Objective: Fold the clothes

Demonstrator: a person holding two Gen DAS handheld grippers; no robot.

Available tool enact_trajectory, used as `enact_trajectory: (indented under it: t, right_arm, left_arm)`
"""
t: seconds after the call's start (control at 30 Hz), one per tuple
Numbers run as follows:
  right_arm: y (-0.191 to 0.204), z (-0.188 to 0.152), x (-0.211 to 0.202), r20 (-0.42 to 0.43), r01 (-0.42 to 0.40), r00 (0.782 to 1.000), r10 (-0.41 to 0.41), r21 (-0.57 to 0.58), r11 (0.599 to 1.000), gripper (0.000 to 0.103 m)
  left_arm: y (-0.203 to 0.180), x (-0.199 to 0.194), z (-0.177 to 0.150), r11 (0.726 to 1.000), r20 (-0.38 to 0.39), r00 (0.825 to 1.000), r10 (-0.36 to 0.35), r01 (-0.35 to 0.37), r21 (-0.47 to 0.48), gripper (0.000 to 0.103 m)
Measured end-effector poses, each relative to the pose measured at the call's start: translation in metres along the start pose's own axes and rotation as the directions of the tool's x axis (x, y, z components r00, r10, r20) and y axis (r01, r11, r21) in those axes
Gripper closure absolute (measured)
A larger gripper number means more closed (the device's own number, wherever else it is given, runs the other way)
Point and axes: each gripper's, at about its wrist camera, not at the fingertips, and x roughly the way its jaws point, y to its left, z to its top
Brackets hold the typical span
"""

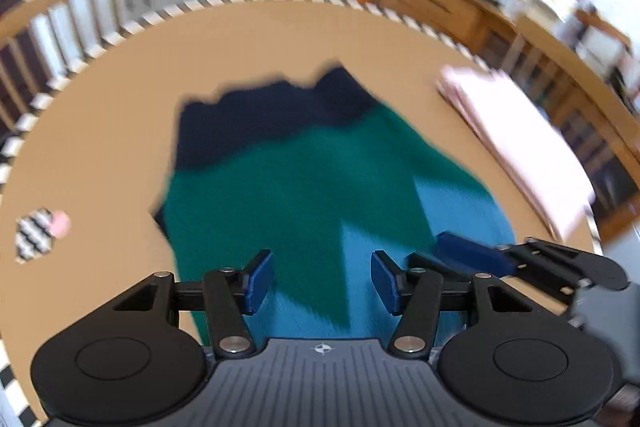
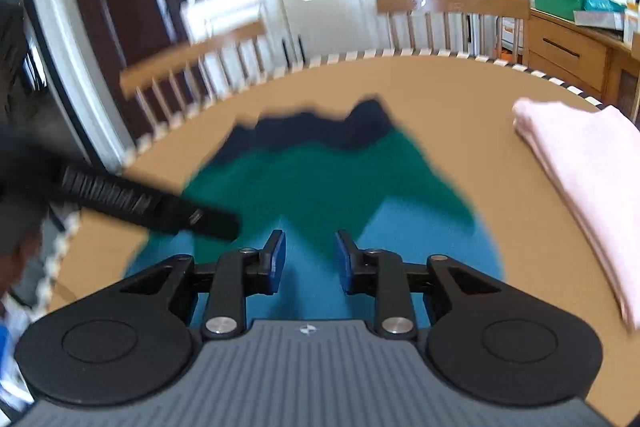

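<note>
**Q:** Where is the garment?

**A:** The garment (image 1: 304,187) lies flat on the round table (image 1: 100,131), reaching from near the middle toward the near edge. It shows three colour bands: navy at the far end, green in the middle, light blue nearest the cameras. The outline is blurred, so finer folds cannot be read.

**Q:** State of the left gripper?

**A:** The left gripper (image 1: 322,281) is above the light blue band, jaws apart. Nothing sits between the blue pads (image 1: 258,281), and they do not press on the cloth.

**Q:** State of the right gripper?

**A:** The right gripper (image 2: 310,261) is also above the light blue band. Its jaws stand apart with a narrower gap than the left pair, and that gap holds no cloth. In the left wrist view it appears at the right, just beside the left gripper, near the table's near right edge.

**Q:** What else is on the table?

**A:** A folded pink cloth (image 2: 584,187) lies along the right edge, apart from the garment. A small striped item (image 1: 36,235) with a pink part sits near the left edge; what it is cannot be told.

**Q:** Surroundings?

**A:** Wooden chairs (image 2: 452,19) stand at the far edge. White cabinets (image 2: 332,3) are behind them.
</note>
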Motion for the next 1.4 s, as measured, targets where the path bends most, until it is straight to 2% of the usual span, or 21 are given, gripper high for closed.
enact_trajectory:
  t: [0.03, 0.07, 0.2, 0.27, 0.33, 0.4, 0.47, 0.5, 0.53, 0.67, 0.73, 0.8, 0.9, 0.97, 1.1, 1.17, 1.23, 1.33, 1.4]
  right_arm:
    - [0.01, -0.01, 0.003, 0.018, 0.05, 0.999, -0.05, -0.019, 0.999, 0.074]
    - [0.018, -0.015, 0.004, 0.042, 0.092, 0.995, -0.091, -0.024, 0.995, 0.074]
    - [0.045, -0.018, 0.011, 0.066, 0.242, 0.969, -0.24, -0.026, 0.97, 0.073]
    - [0.049, -0.015, 0.013, 0.063, 0.279, 0.958, -0.278, -0.006, 0.96, 0.073]
    - [0.055, -0.009, 0.01, 0.045, 0.315, 0.948, -0.315, 0.001, 0.949, 0.074]
    - [0.068, -0.004, -0.005, 0.05, 0.353, 0.934, -0.355, 0.042, 0.935, 0.07]
    - [0.078, -0.005, -0.028, 0.077, 0.347, 0.93, -0.36, 0.145, 0.927, 0.055]
    - [0.082, -0.01, -0.04, 0.086, 0.337, 0.929, -0.359, 0.197, 0.921, 0.05]
    - [0.083, -0.015, -0.049, 0.088, 0.322, 0.932, -0.352, 0.247, 0.914, 0.046]
    - [0.074, -0.027, -0.073, 0.087, 0.22, 0.954, -0.288, 0.453, 0.864, 0.046]
    - [0.062, -0.03, -0.076, 0.083, 0.201, 0.955, -0.284, 0.524, 0.828, 0.046]
    - [0.046, -0.031, -0.073, 0.077, 0.18, 0.957, -0.279, 0.597, 0.782, 0.046]
    - [0.022, -0.038, -0.058, 0.08, 0.119, 0.964, -0.252, 0.721, 0.683, 0.046]
    - [0.014, -0.041, -0.05, 0.071, 0.106, 0.967, -0.245, 0.76, 0.641, 0.045]
    - [0.01, -0.044, -0.039, 0.031, 0.141, 0.966, -0.255, 0.766, 0.627, 0.045]
    - [0.009, -0.047, -0.036, 0.018, 0.146, 0.965, -0.261, 0.79, 0.595, 0.045]
    - [0.011, -0.05, -0.035, 0.004, 0.155, 0.962, -0.272, 0.813, 0.561, 0.041]
    - [0.02, -0.052, -0.029, -0.028, 0.201, 0.946, -0.323, 0.832, 0.516, 0.041]
    - [0.029, -0.053, -0.025, -0.036, 0.213, 0.933, -0.359, 0.859, 0.466, 0.042]
  left_arm:
    - [0.004, 0.009, -0.01, 1.0, -0.037, 0.999, -0.02, 0.02, 0.014, 0.043]
    - [0.009, 0.012, -0.015, 0.999, -0.043, 0.998, -0.043, 0.044, 0.028, 0.043]
    - [0.024, 0.012, -0.023, 0.987, -0.017, 0.991, -0.13, 0.131, 0.094, 0.044]
    - [0.029, 0.011, -0.027, 0.979, -0.01, 0.987, -0.163, 0.163, 0.12, 0.044]
    - [0.039, 0.006, -0.028, 0.977, -0.011, 0.982, -0.188, 0.188, 0.103, 0.04]
    - [0.046, -0.007, -0.025, 0.974, -0.022, 0.978, -0.209, 0.21, 0.085, 0.038]
    - [0.045, -0.026, -0.023, 0.97, -0.002, 0.977, -0.212, 0.21, 0.121, 0.03]
    - [0.045, -0.034, -0.024, 0.968, 0.006, 0.98, -0.199, 0.195, 0.159, 0.021]
    - [0.045, -0.039, -0.023, 0.964, 0.007, 0.982, -0.188, 0.183, 0.194, 0.019]
    - [0.043, -0.054, -0.02, 0.94, 0.004, 0.988, -0.154, 0.145, 0.309, 0.019]
    - [0.042, -0.062, -0.018, 0.926, 0.016, 0.992, -0.124, 0.109, 0.361, 0.019]
    - [0.043, -0.063, -0.011, 0.909, 0.016, 0.993, -0.117, 0.101, 0.404, 0.017]
    - [0.046, -0.058, 0.001, 0.895, 0.003, 0.995, -0.101, 0.089, 0.436, 0.016]
    - [0.047, -0.052, 0.01, 0.885, -0.008, 0.995, -0.097, 0.09, 0.457, 0.016]
    - [0.047, -0.038, 0.027, 0.843, -0.005, 0.996, -0.09, 0.079, 0.532, 0.016]
    - [0.049, -0.031, 0.036, 0.819, 0.0, 0.996, -0.089, 0.073, 0.569, 0.016]
    - [0.053, -0.024, 0.05, 0.789, -0.008, 0.993, -0.119, 0.099, 0.606, 0.016]
    - [0.062, -0.009, 0.075, 0.747, -0.034, 0.985, -0.169, 0.15, 0.647, 0.016]
    - [0.069, 0.001, 0.096, 0.72, -0.06, 0.977, -0.206, 0.193, 0.667, 0.016]
